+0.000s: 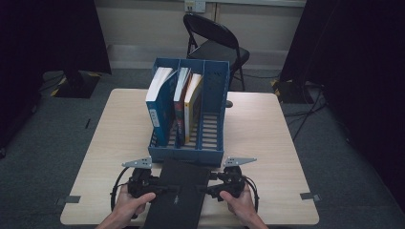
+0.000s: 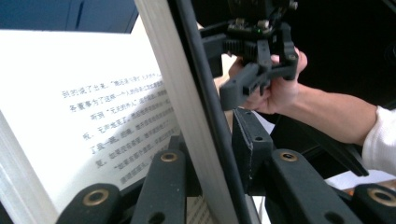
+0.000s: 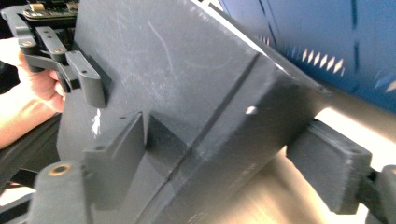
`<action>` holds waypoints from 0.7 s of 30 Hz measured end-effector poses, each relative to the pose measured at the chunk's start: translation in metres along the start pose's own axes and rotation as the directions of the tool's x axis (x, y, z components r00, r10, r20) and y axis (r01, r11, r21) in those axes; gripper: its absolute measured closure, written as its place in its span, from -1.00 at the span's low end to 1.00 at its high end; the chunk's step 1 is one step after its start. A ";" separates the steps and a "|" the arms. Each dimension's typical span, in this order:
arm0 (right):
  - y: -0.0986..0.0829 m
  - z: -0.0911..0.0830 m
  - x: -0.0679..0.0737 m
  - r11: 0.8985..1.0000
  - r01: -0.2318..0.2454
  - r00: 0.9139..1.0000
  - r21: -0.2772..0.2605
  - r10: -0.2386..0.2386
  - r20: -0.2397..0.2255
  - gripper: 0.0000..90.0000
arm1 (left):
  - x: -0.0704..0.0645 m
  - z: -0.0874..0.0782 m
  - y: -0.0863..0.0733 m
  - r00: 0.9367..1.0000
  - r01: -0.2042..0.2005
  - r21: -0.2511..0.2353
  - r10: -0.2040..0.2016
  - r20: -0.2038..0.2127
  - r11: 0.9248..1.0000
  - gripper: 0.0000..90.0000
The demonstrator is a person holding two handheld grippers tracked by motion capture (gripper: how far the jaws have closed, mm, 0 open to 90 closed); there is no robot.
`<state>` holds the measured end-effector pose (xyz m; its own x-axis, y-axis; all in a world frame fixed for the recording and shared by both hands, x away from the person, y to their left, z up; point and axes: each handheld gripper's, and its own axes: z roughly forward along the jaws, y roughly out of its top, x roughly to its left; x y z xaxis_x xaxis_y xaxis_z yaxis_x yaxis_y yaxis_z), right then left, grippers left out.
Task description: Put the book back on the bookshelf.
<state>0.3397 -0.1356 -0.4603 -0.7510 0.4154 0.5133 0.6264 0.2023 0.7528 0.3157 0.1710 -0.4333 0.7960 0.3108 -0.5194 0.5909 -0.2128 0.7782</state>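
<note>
A: L gripper (image 1: 160,187)?
B: Pinching left edge of black book (image 1: 177,193). Jaws clamped on cover plus a few pages.

A: R gripper (image 1: 210,188)?
B: Same, pinching right edge of that book, across from L one. Jaws pressed on cover both sides.

A: Book where?
B: Right between both grippers, held by both, near front edge of table (image 1: 267,143).

A: Any words to read?
B: Inside page (image 2: 93,112) by L jaws: rows of Chinese print, too blurry to read out. Small pale mark on cover, can't read.

A: Past the grippers?
B: Blue file rack (image 1: 188,112), just beyond book. Three books standing in it, left and middle slots. Blue-spine book (image 1: 160,107) w/ small label, too tiny to read. Right slot bare.
</note>
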 end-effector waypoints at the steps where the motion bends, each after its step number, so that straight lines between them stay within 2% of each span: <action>1: 0.003 -0.003 0.005 1.000 0.025 1.000 -0.016 -0.025 0.018 -0.51 | -0.001 -0.001 0.000 1.000 -0.004 -0.007 0.004 0.001 1.000 0.66; 6: 0.012 -0.013 0.017 0.995 0.085 0.996 -0.045 -0.083 0.043 -0.40 | -0.006 -0.003 0.001 1.000 -0.028 -0.025 0.028 0.009 0.999 0.65; 9: 0.016 -0.017 0.021 0.994 0.096 0.995 -0.058 -0.094 0.042 -0.33 | -0.007 -0.005 0.002 0.999 -0.029 -0.028 0.030 0.014 0.999 0.65; 11: 0.022 -0.022 0.026 0.989 0.124 0.992 -0.077 -0.121 0.042 -0.28 | -0.009 -0.006 0.005 0.999 -0.044 -0.037 0.045 0.017 0.998 0.64; 14: 0.028 -0.027 0.030 0.986 0.134 0.991 -0.104 -0.130 0.044 -0.24 | -0.013 -0.008 0.008 0.998 -0.065 -0.065 0.066 0.012 0.996 0.63; 15: 0.030 -0.029 0.032 0.984 0.134 0.991 -0.122 -0.129 0.042 -0.20 | -0.013 -0.009 0.010 0.996 -0.085 -0.066 0.085 -0.004 0.994 0.63; 17: 0.037 -0.034 0.035 0.979 0.133 0.990 -0.156 -0.125 0.060 -0.11 | -0.013 -0.008 0.012 0.996 -0.088 -0.076 0.087 -0.014 0.993 0.64; 19: 0.044 -0.039 0.038 0.970 0.150 0.988 -0.191 -0.140 0.066 -0.05 | -0.016 -0.009 0.018 0.987 -0.151 -0.085 0.146 -0.062 0.985 0.63; 21: 0.049 -0.041 0.042 0.964 0.185 0.981 -0.193 -0.170 0.092 -0.05 | -0.017 -0.009 0.021 0.979 -0.189 -0.075 0.182 -0.090 0.979 0.63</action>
<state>0.3304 -0.1448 -0.3845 -0.8239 0.4547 0.3382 0.4249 0.1009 0.8996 0.3134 0.1690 -0.4046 0.8753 0.3485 -0.3352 0.4182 -0.1978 0.8865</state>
